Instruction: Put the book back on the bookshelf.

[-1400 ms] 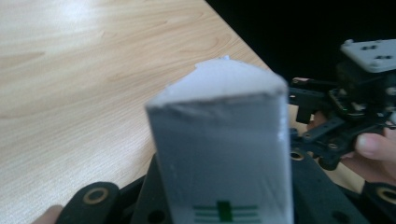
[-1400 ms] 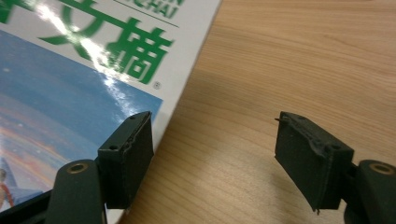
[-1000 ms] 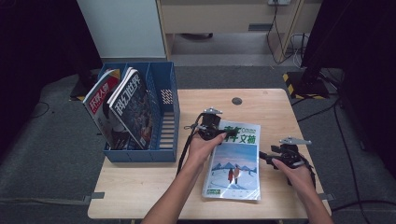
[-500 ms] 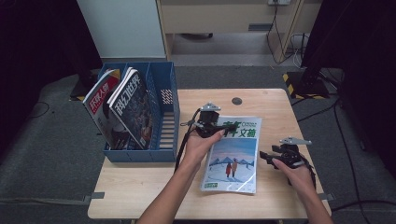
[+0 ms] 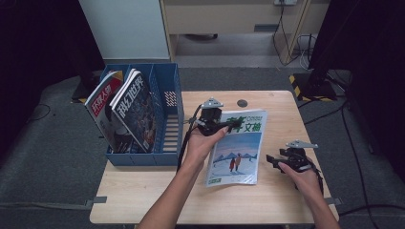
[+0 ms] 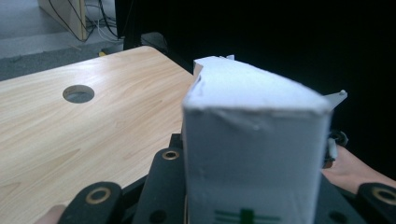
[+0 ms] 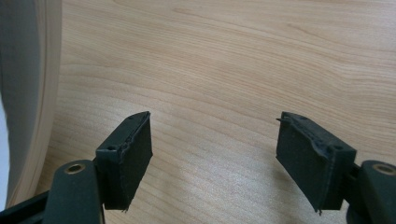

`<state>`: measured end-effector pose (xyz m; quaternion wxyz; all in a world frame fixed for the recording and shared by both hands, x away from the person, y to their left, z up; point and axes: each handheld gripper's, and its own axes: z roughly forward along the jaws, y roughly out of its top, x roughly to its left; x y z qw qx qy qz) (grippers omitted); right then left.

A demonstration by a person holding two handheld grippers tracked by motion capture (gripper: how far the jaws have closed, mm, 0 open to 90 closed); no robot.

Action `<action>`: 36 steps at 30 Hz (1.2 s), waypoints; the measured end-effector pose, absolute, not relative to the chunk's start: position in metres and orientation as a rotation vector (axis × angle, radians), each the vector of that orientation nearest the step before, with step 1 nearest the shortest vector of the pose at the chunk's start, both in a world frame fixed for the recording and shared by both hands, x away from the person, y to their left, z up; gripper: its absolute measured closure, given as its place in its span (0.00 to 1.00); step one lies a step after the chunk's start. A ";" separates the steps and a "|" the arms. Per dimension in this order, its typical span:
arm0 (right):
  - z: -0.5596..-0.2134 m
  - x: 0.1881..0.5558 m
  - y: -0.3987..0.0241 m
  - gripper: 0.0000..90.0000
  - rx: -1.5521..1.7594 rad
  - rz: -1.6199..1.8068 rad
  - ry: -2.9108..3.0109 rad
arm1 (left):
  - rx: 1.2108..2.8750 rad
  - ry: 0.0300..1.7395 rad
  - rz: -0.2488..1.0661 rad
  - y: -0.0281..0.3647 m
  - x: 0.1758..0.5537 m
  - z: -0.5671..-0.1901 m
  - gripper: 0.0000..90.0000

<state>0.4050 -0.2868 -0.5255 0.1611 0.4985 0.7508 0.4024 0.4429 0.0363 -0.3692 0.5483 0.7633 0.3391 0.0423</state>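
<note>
As the left gripper (image 5: pixel 228 125) clamps the top edge of the magazine (image 5: pixel 236 152), that end of the snow-scene cover has come up off the table (image 5: pixel 282 102) and swung a little toward the blue file rack (image 5: pixel 167 124) since a second ago, when the issue lay flat and square beneath the claw. Its bottom edge rests on the wood in front of the person, below the claw. Seen from the left gripper view, the pale pages (image 6: pixel 254 154) stand pinched between the black jaws, with the table's round cable hole (image 6: pixel 78 94) off to the claw's left. To the magazine's right and apart from it, the right gripper (image 5: pixel 276 161) waits low over the table with jaws spread and nothing between them (image 7: pixel 215 154); bare woodgrain shows in the gap. Left of the gripping claw, two magazines (image 5: pixel 122 112) lean in the rack's far slots, while the slot nearest the claw stands free. Judging by the lift, the pick-up is secured and the carry to that free slot looks to come next.
</note>
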 end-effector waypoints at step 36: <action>-0.529 0.406 -0.287 0.30 1.436 1.074 2.153 | 1.739 0.767 0.205 0.068 0.434 -0.334 0.81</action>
